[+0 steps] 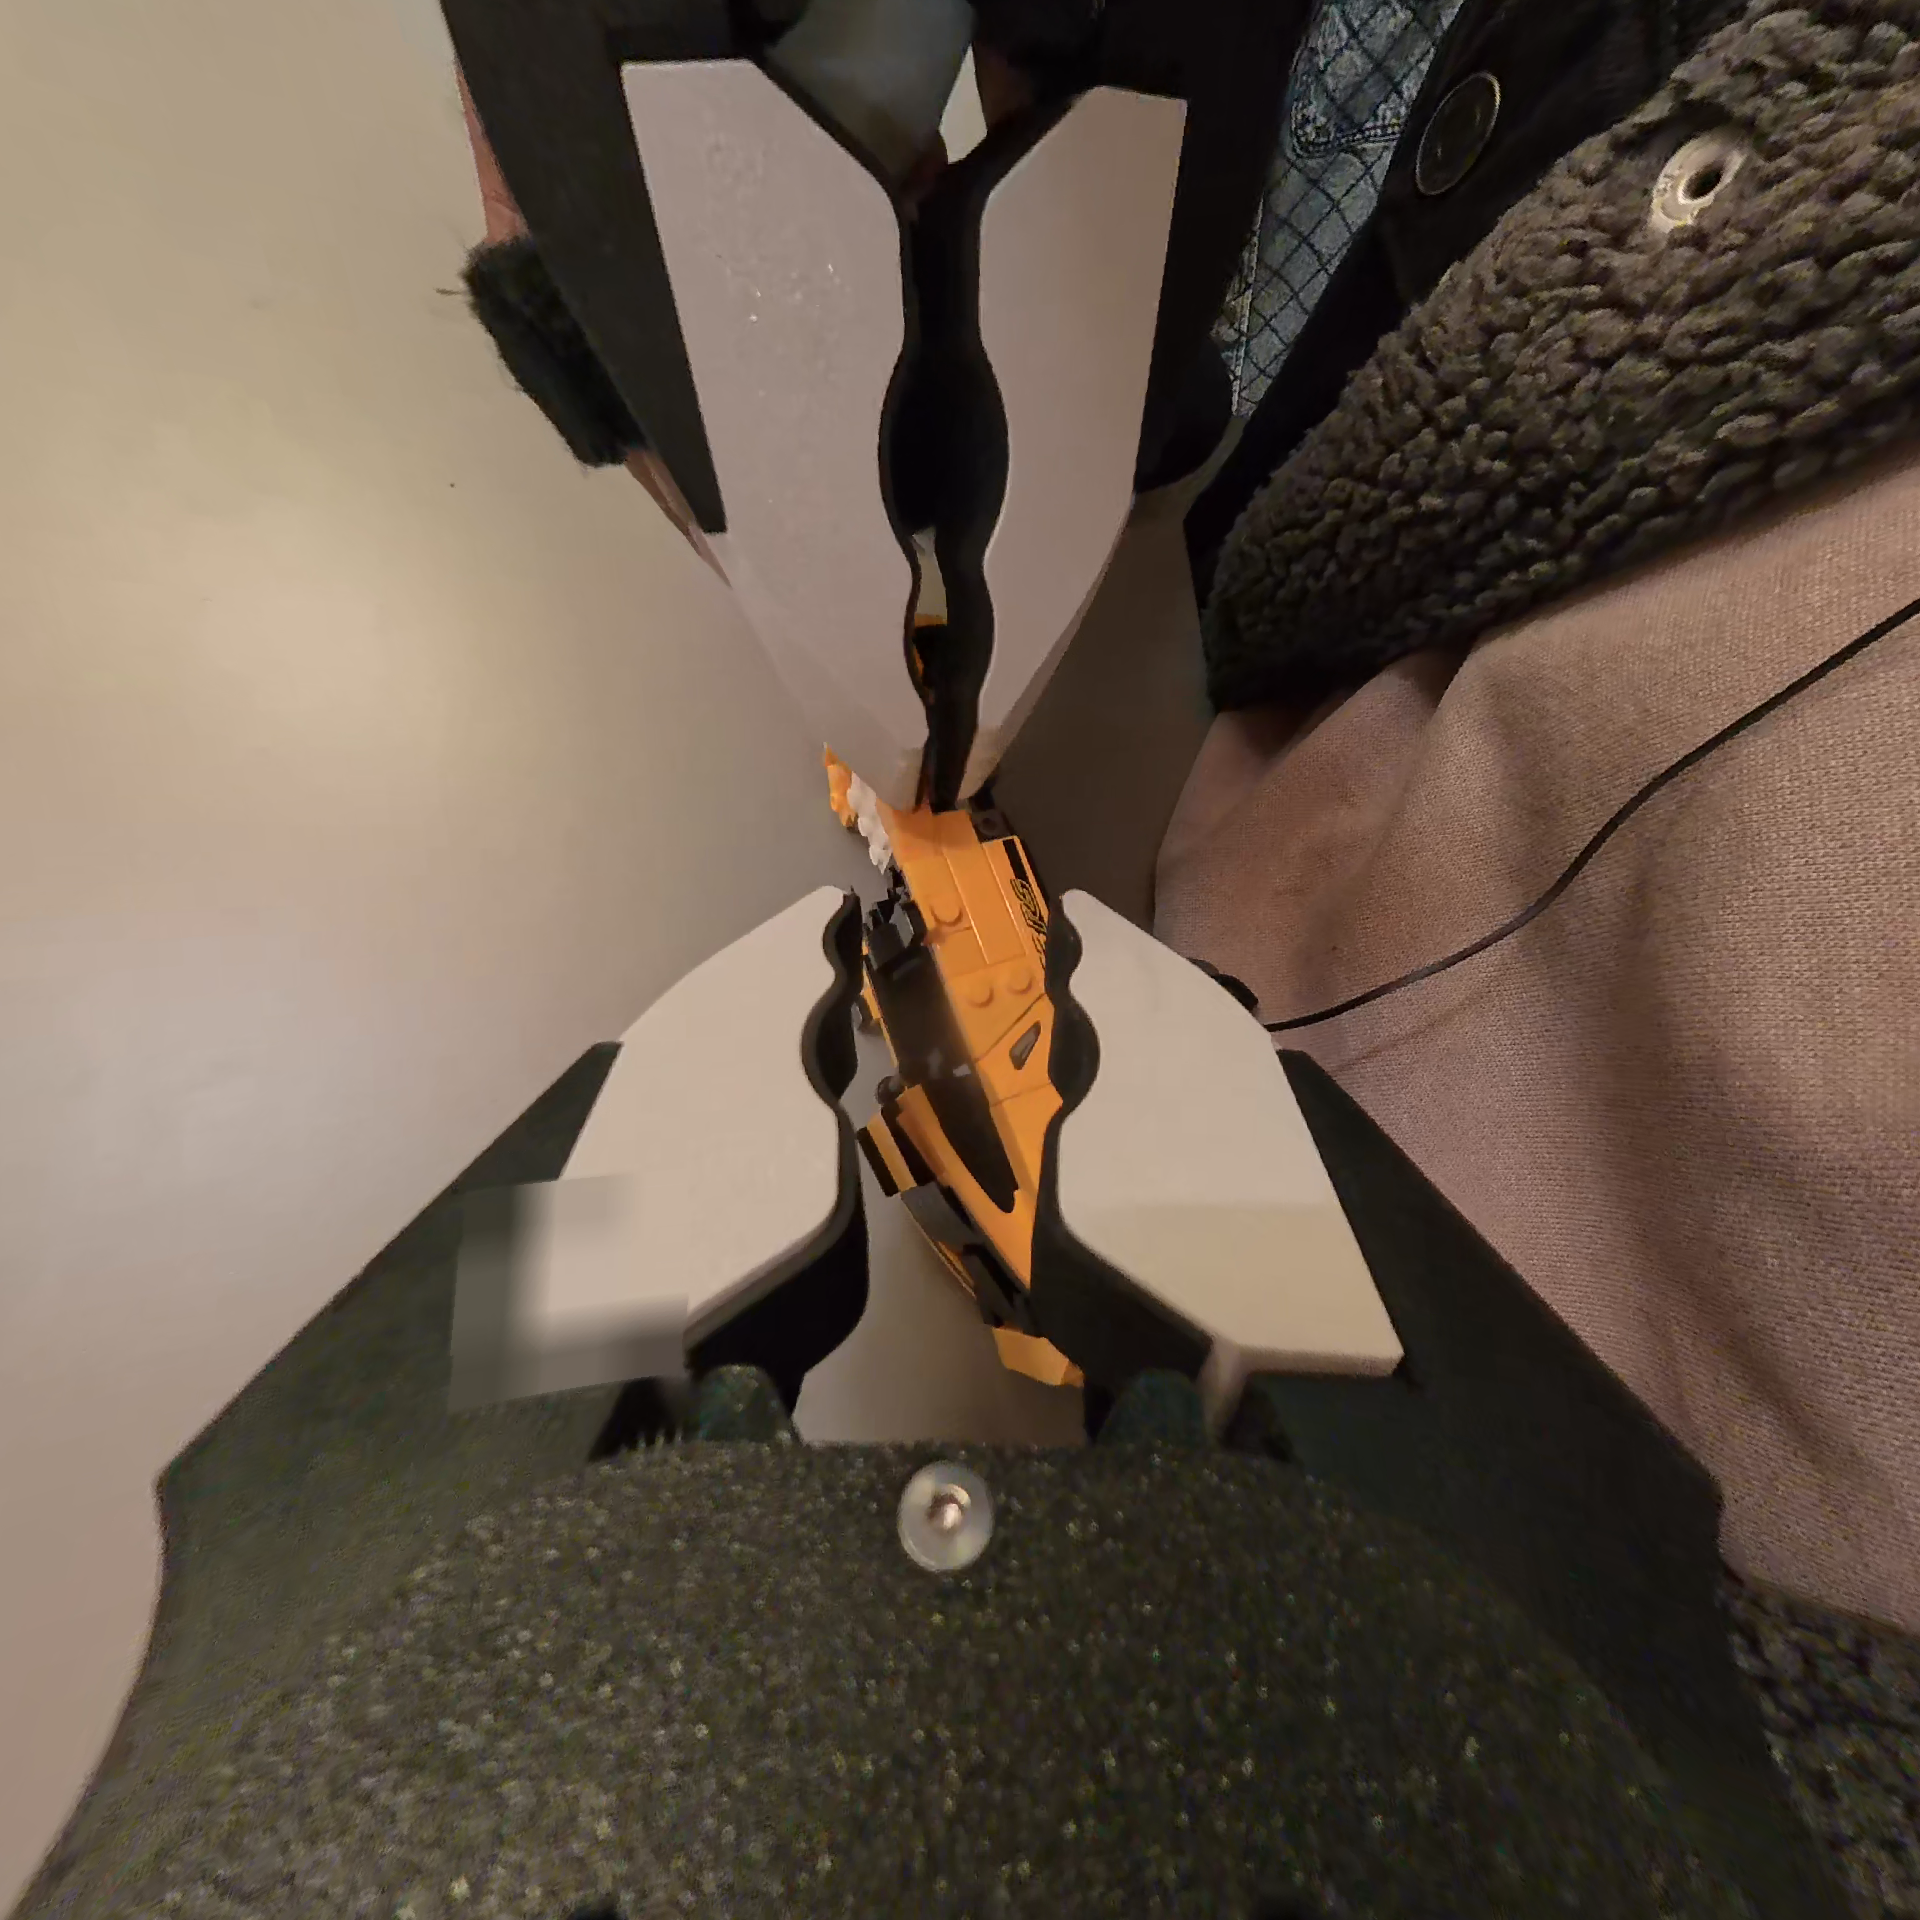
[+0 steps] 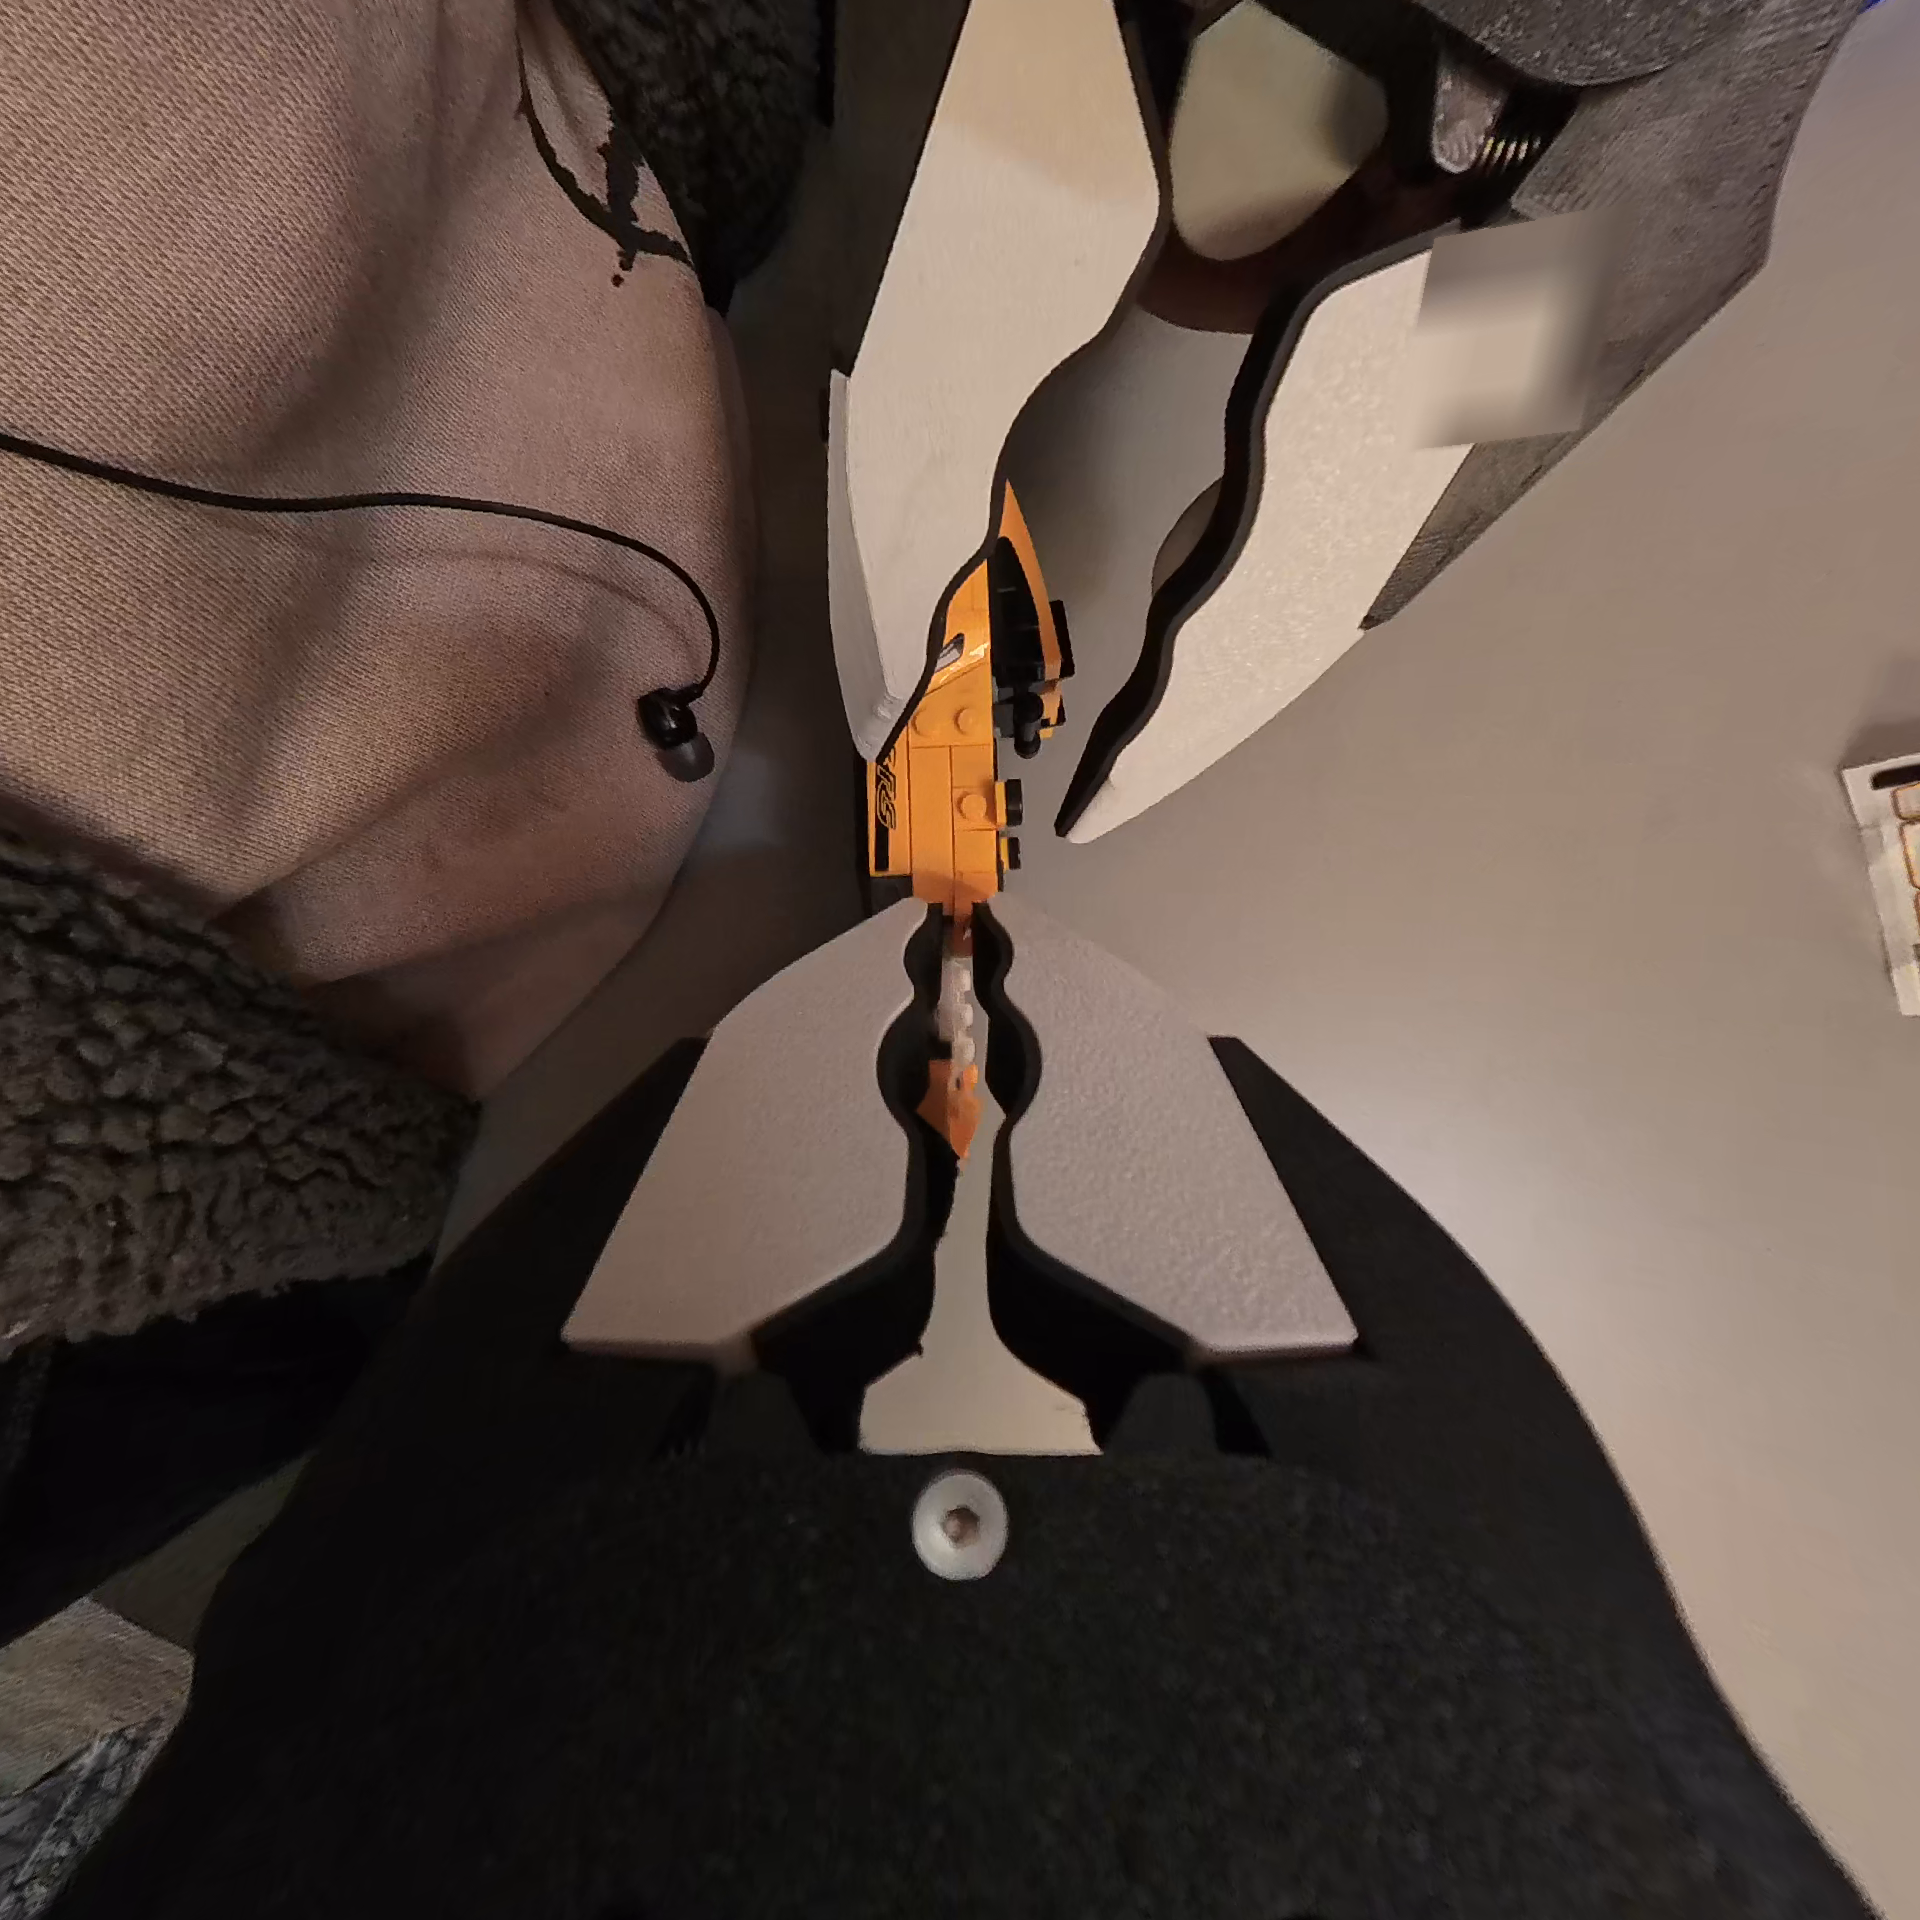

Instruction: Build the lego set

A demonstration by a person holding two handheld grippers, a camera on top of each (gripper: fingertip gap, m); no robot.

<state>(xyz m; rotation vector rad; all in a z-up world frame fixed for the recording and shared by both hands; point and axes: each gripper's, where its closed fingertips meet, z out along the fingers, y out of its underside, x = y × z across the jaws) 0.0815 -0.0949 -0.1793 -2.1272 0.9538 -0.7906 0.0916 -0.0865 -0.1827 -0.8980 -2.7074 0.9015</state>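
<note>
An orange and black lego car (image 1: pixel 966 1039) is partly built and is held above the white table (image 1: pixel 260 727). My left gripper (image 1: pixel 956 914) is closed on the car's body, one finger on each side. In the right wrist view the car (image 2: pixel 945 821) sits between the left gripper's (image 2: pixel 977 779) fingers. My right gripper (image 2: pixel 961 914) is shut on a small white and orange piece (image 2: pixel 956 1023) and its tips touch the end of the car. In the left wrist view the right gripper (image 1: pixel 935 784) comes down from the top, with the small piece (image 1: pixel 862 821) beside its tips.
A person's beige top (image 1: pixel 1558 935) and dark fleece sleeve (image 1: pixel 1558 364) are close on one side. A thin black earphone cable with an earbud (image 2: pixel 675 743) hangs over the top. A white sheet with orange marks (image 2: pixel 1886 883) lies at the table's right edge. Both grippers' tips are close together, under 4 cm apart.
</note>
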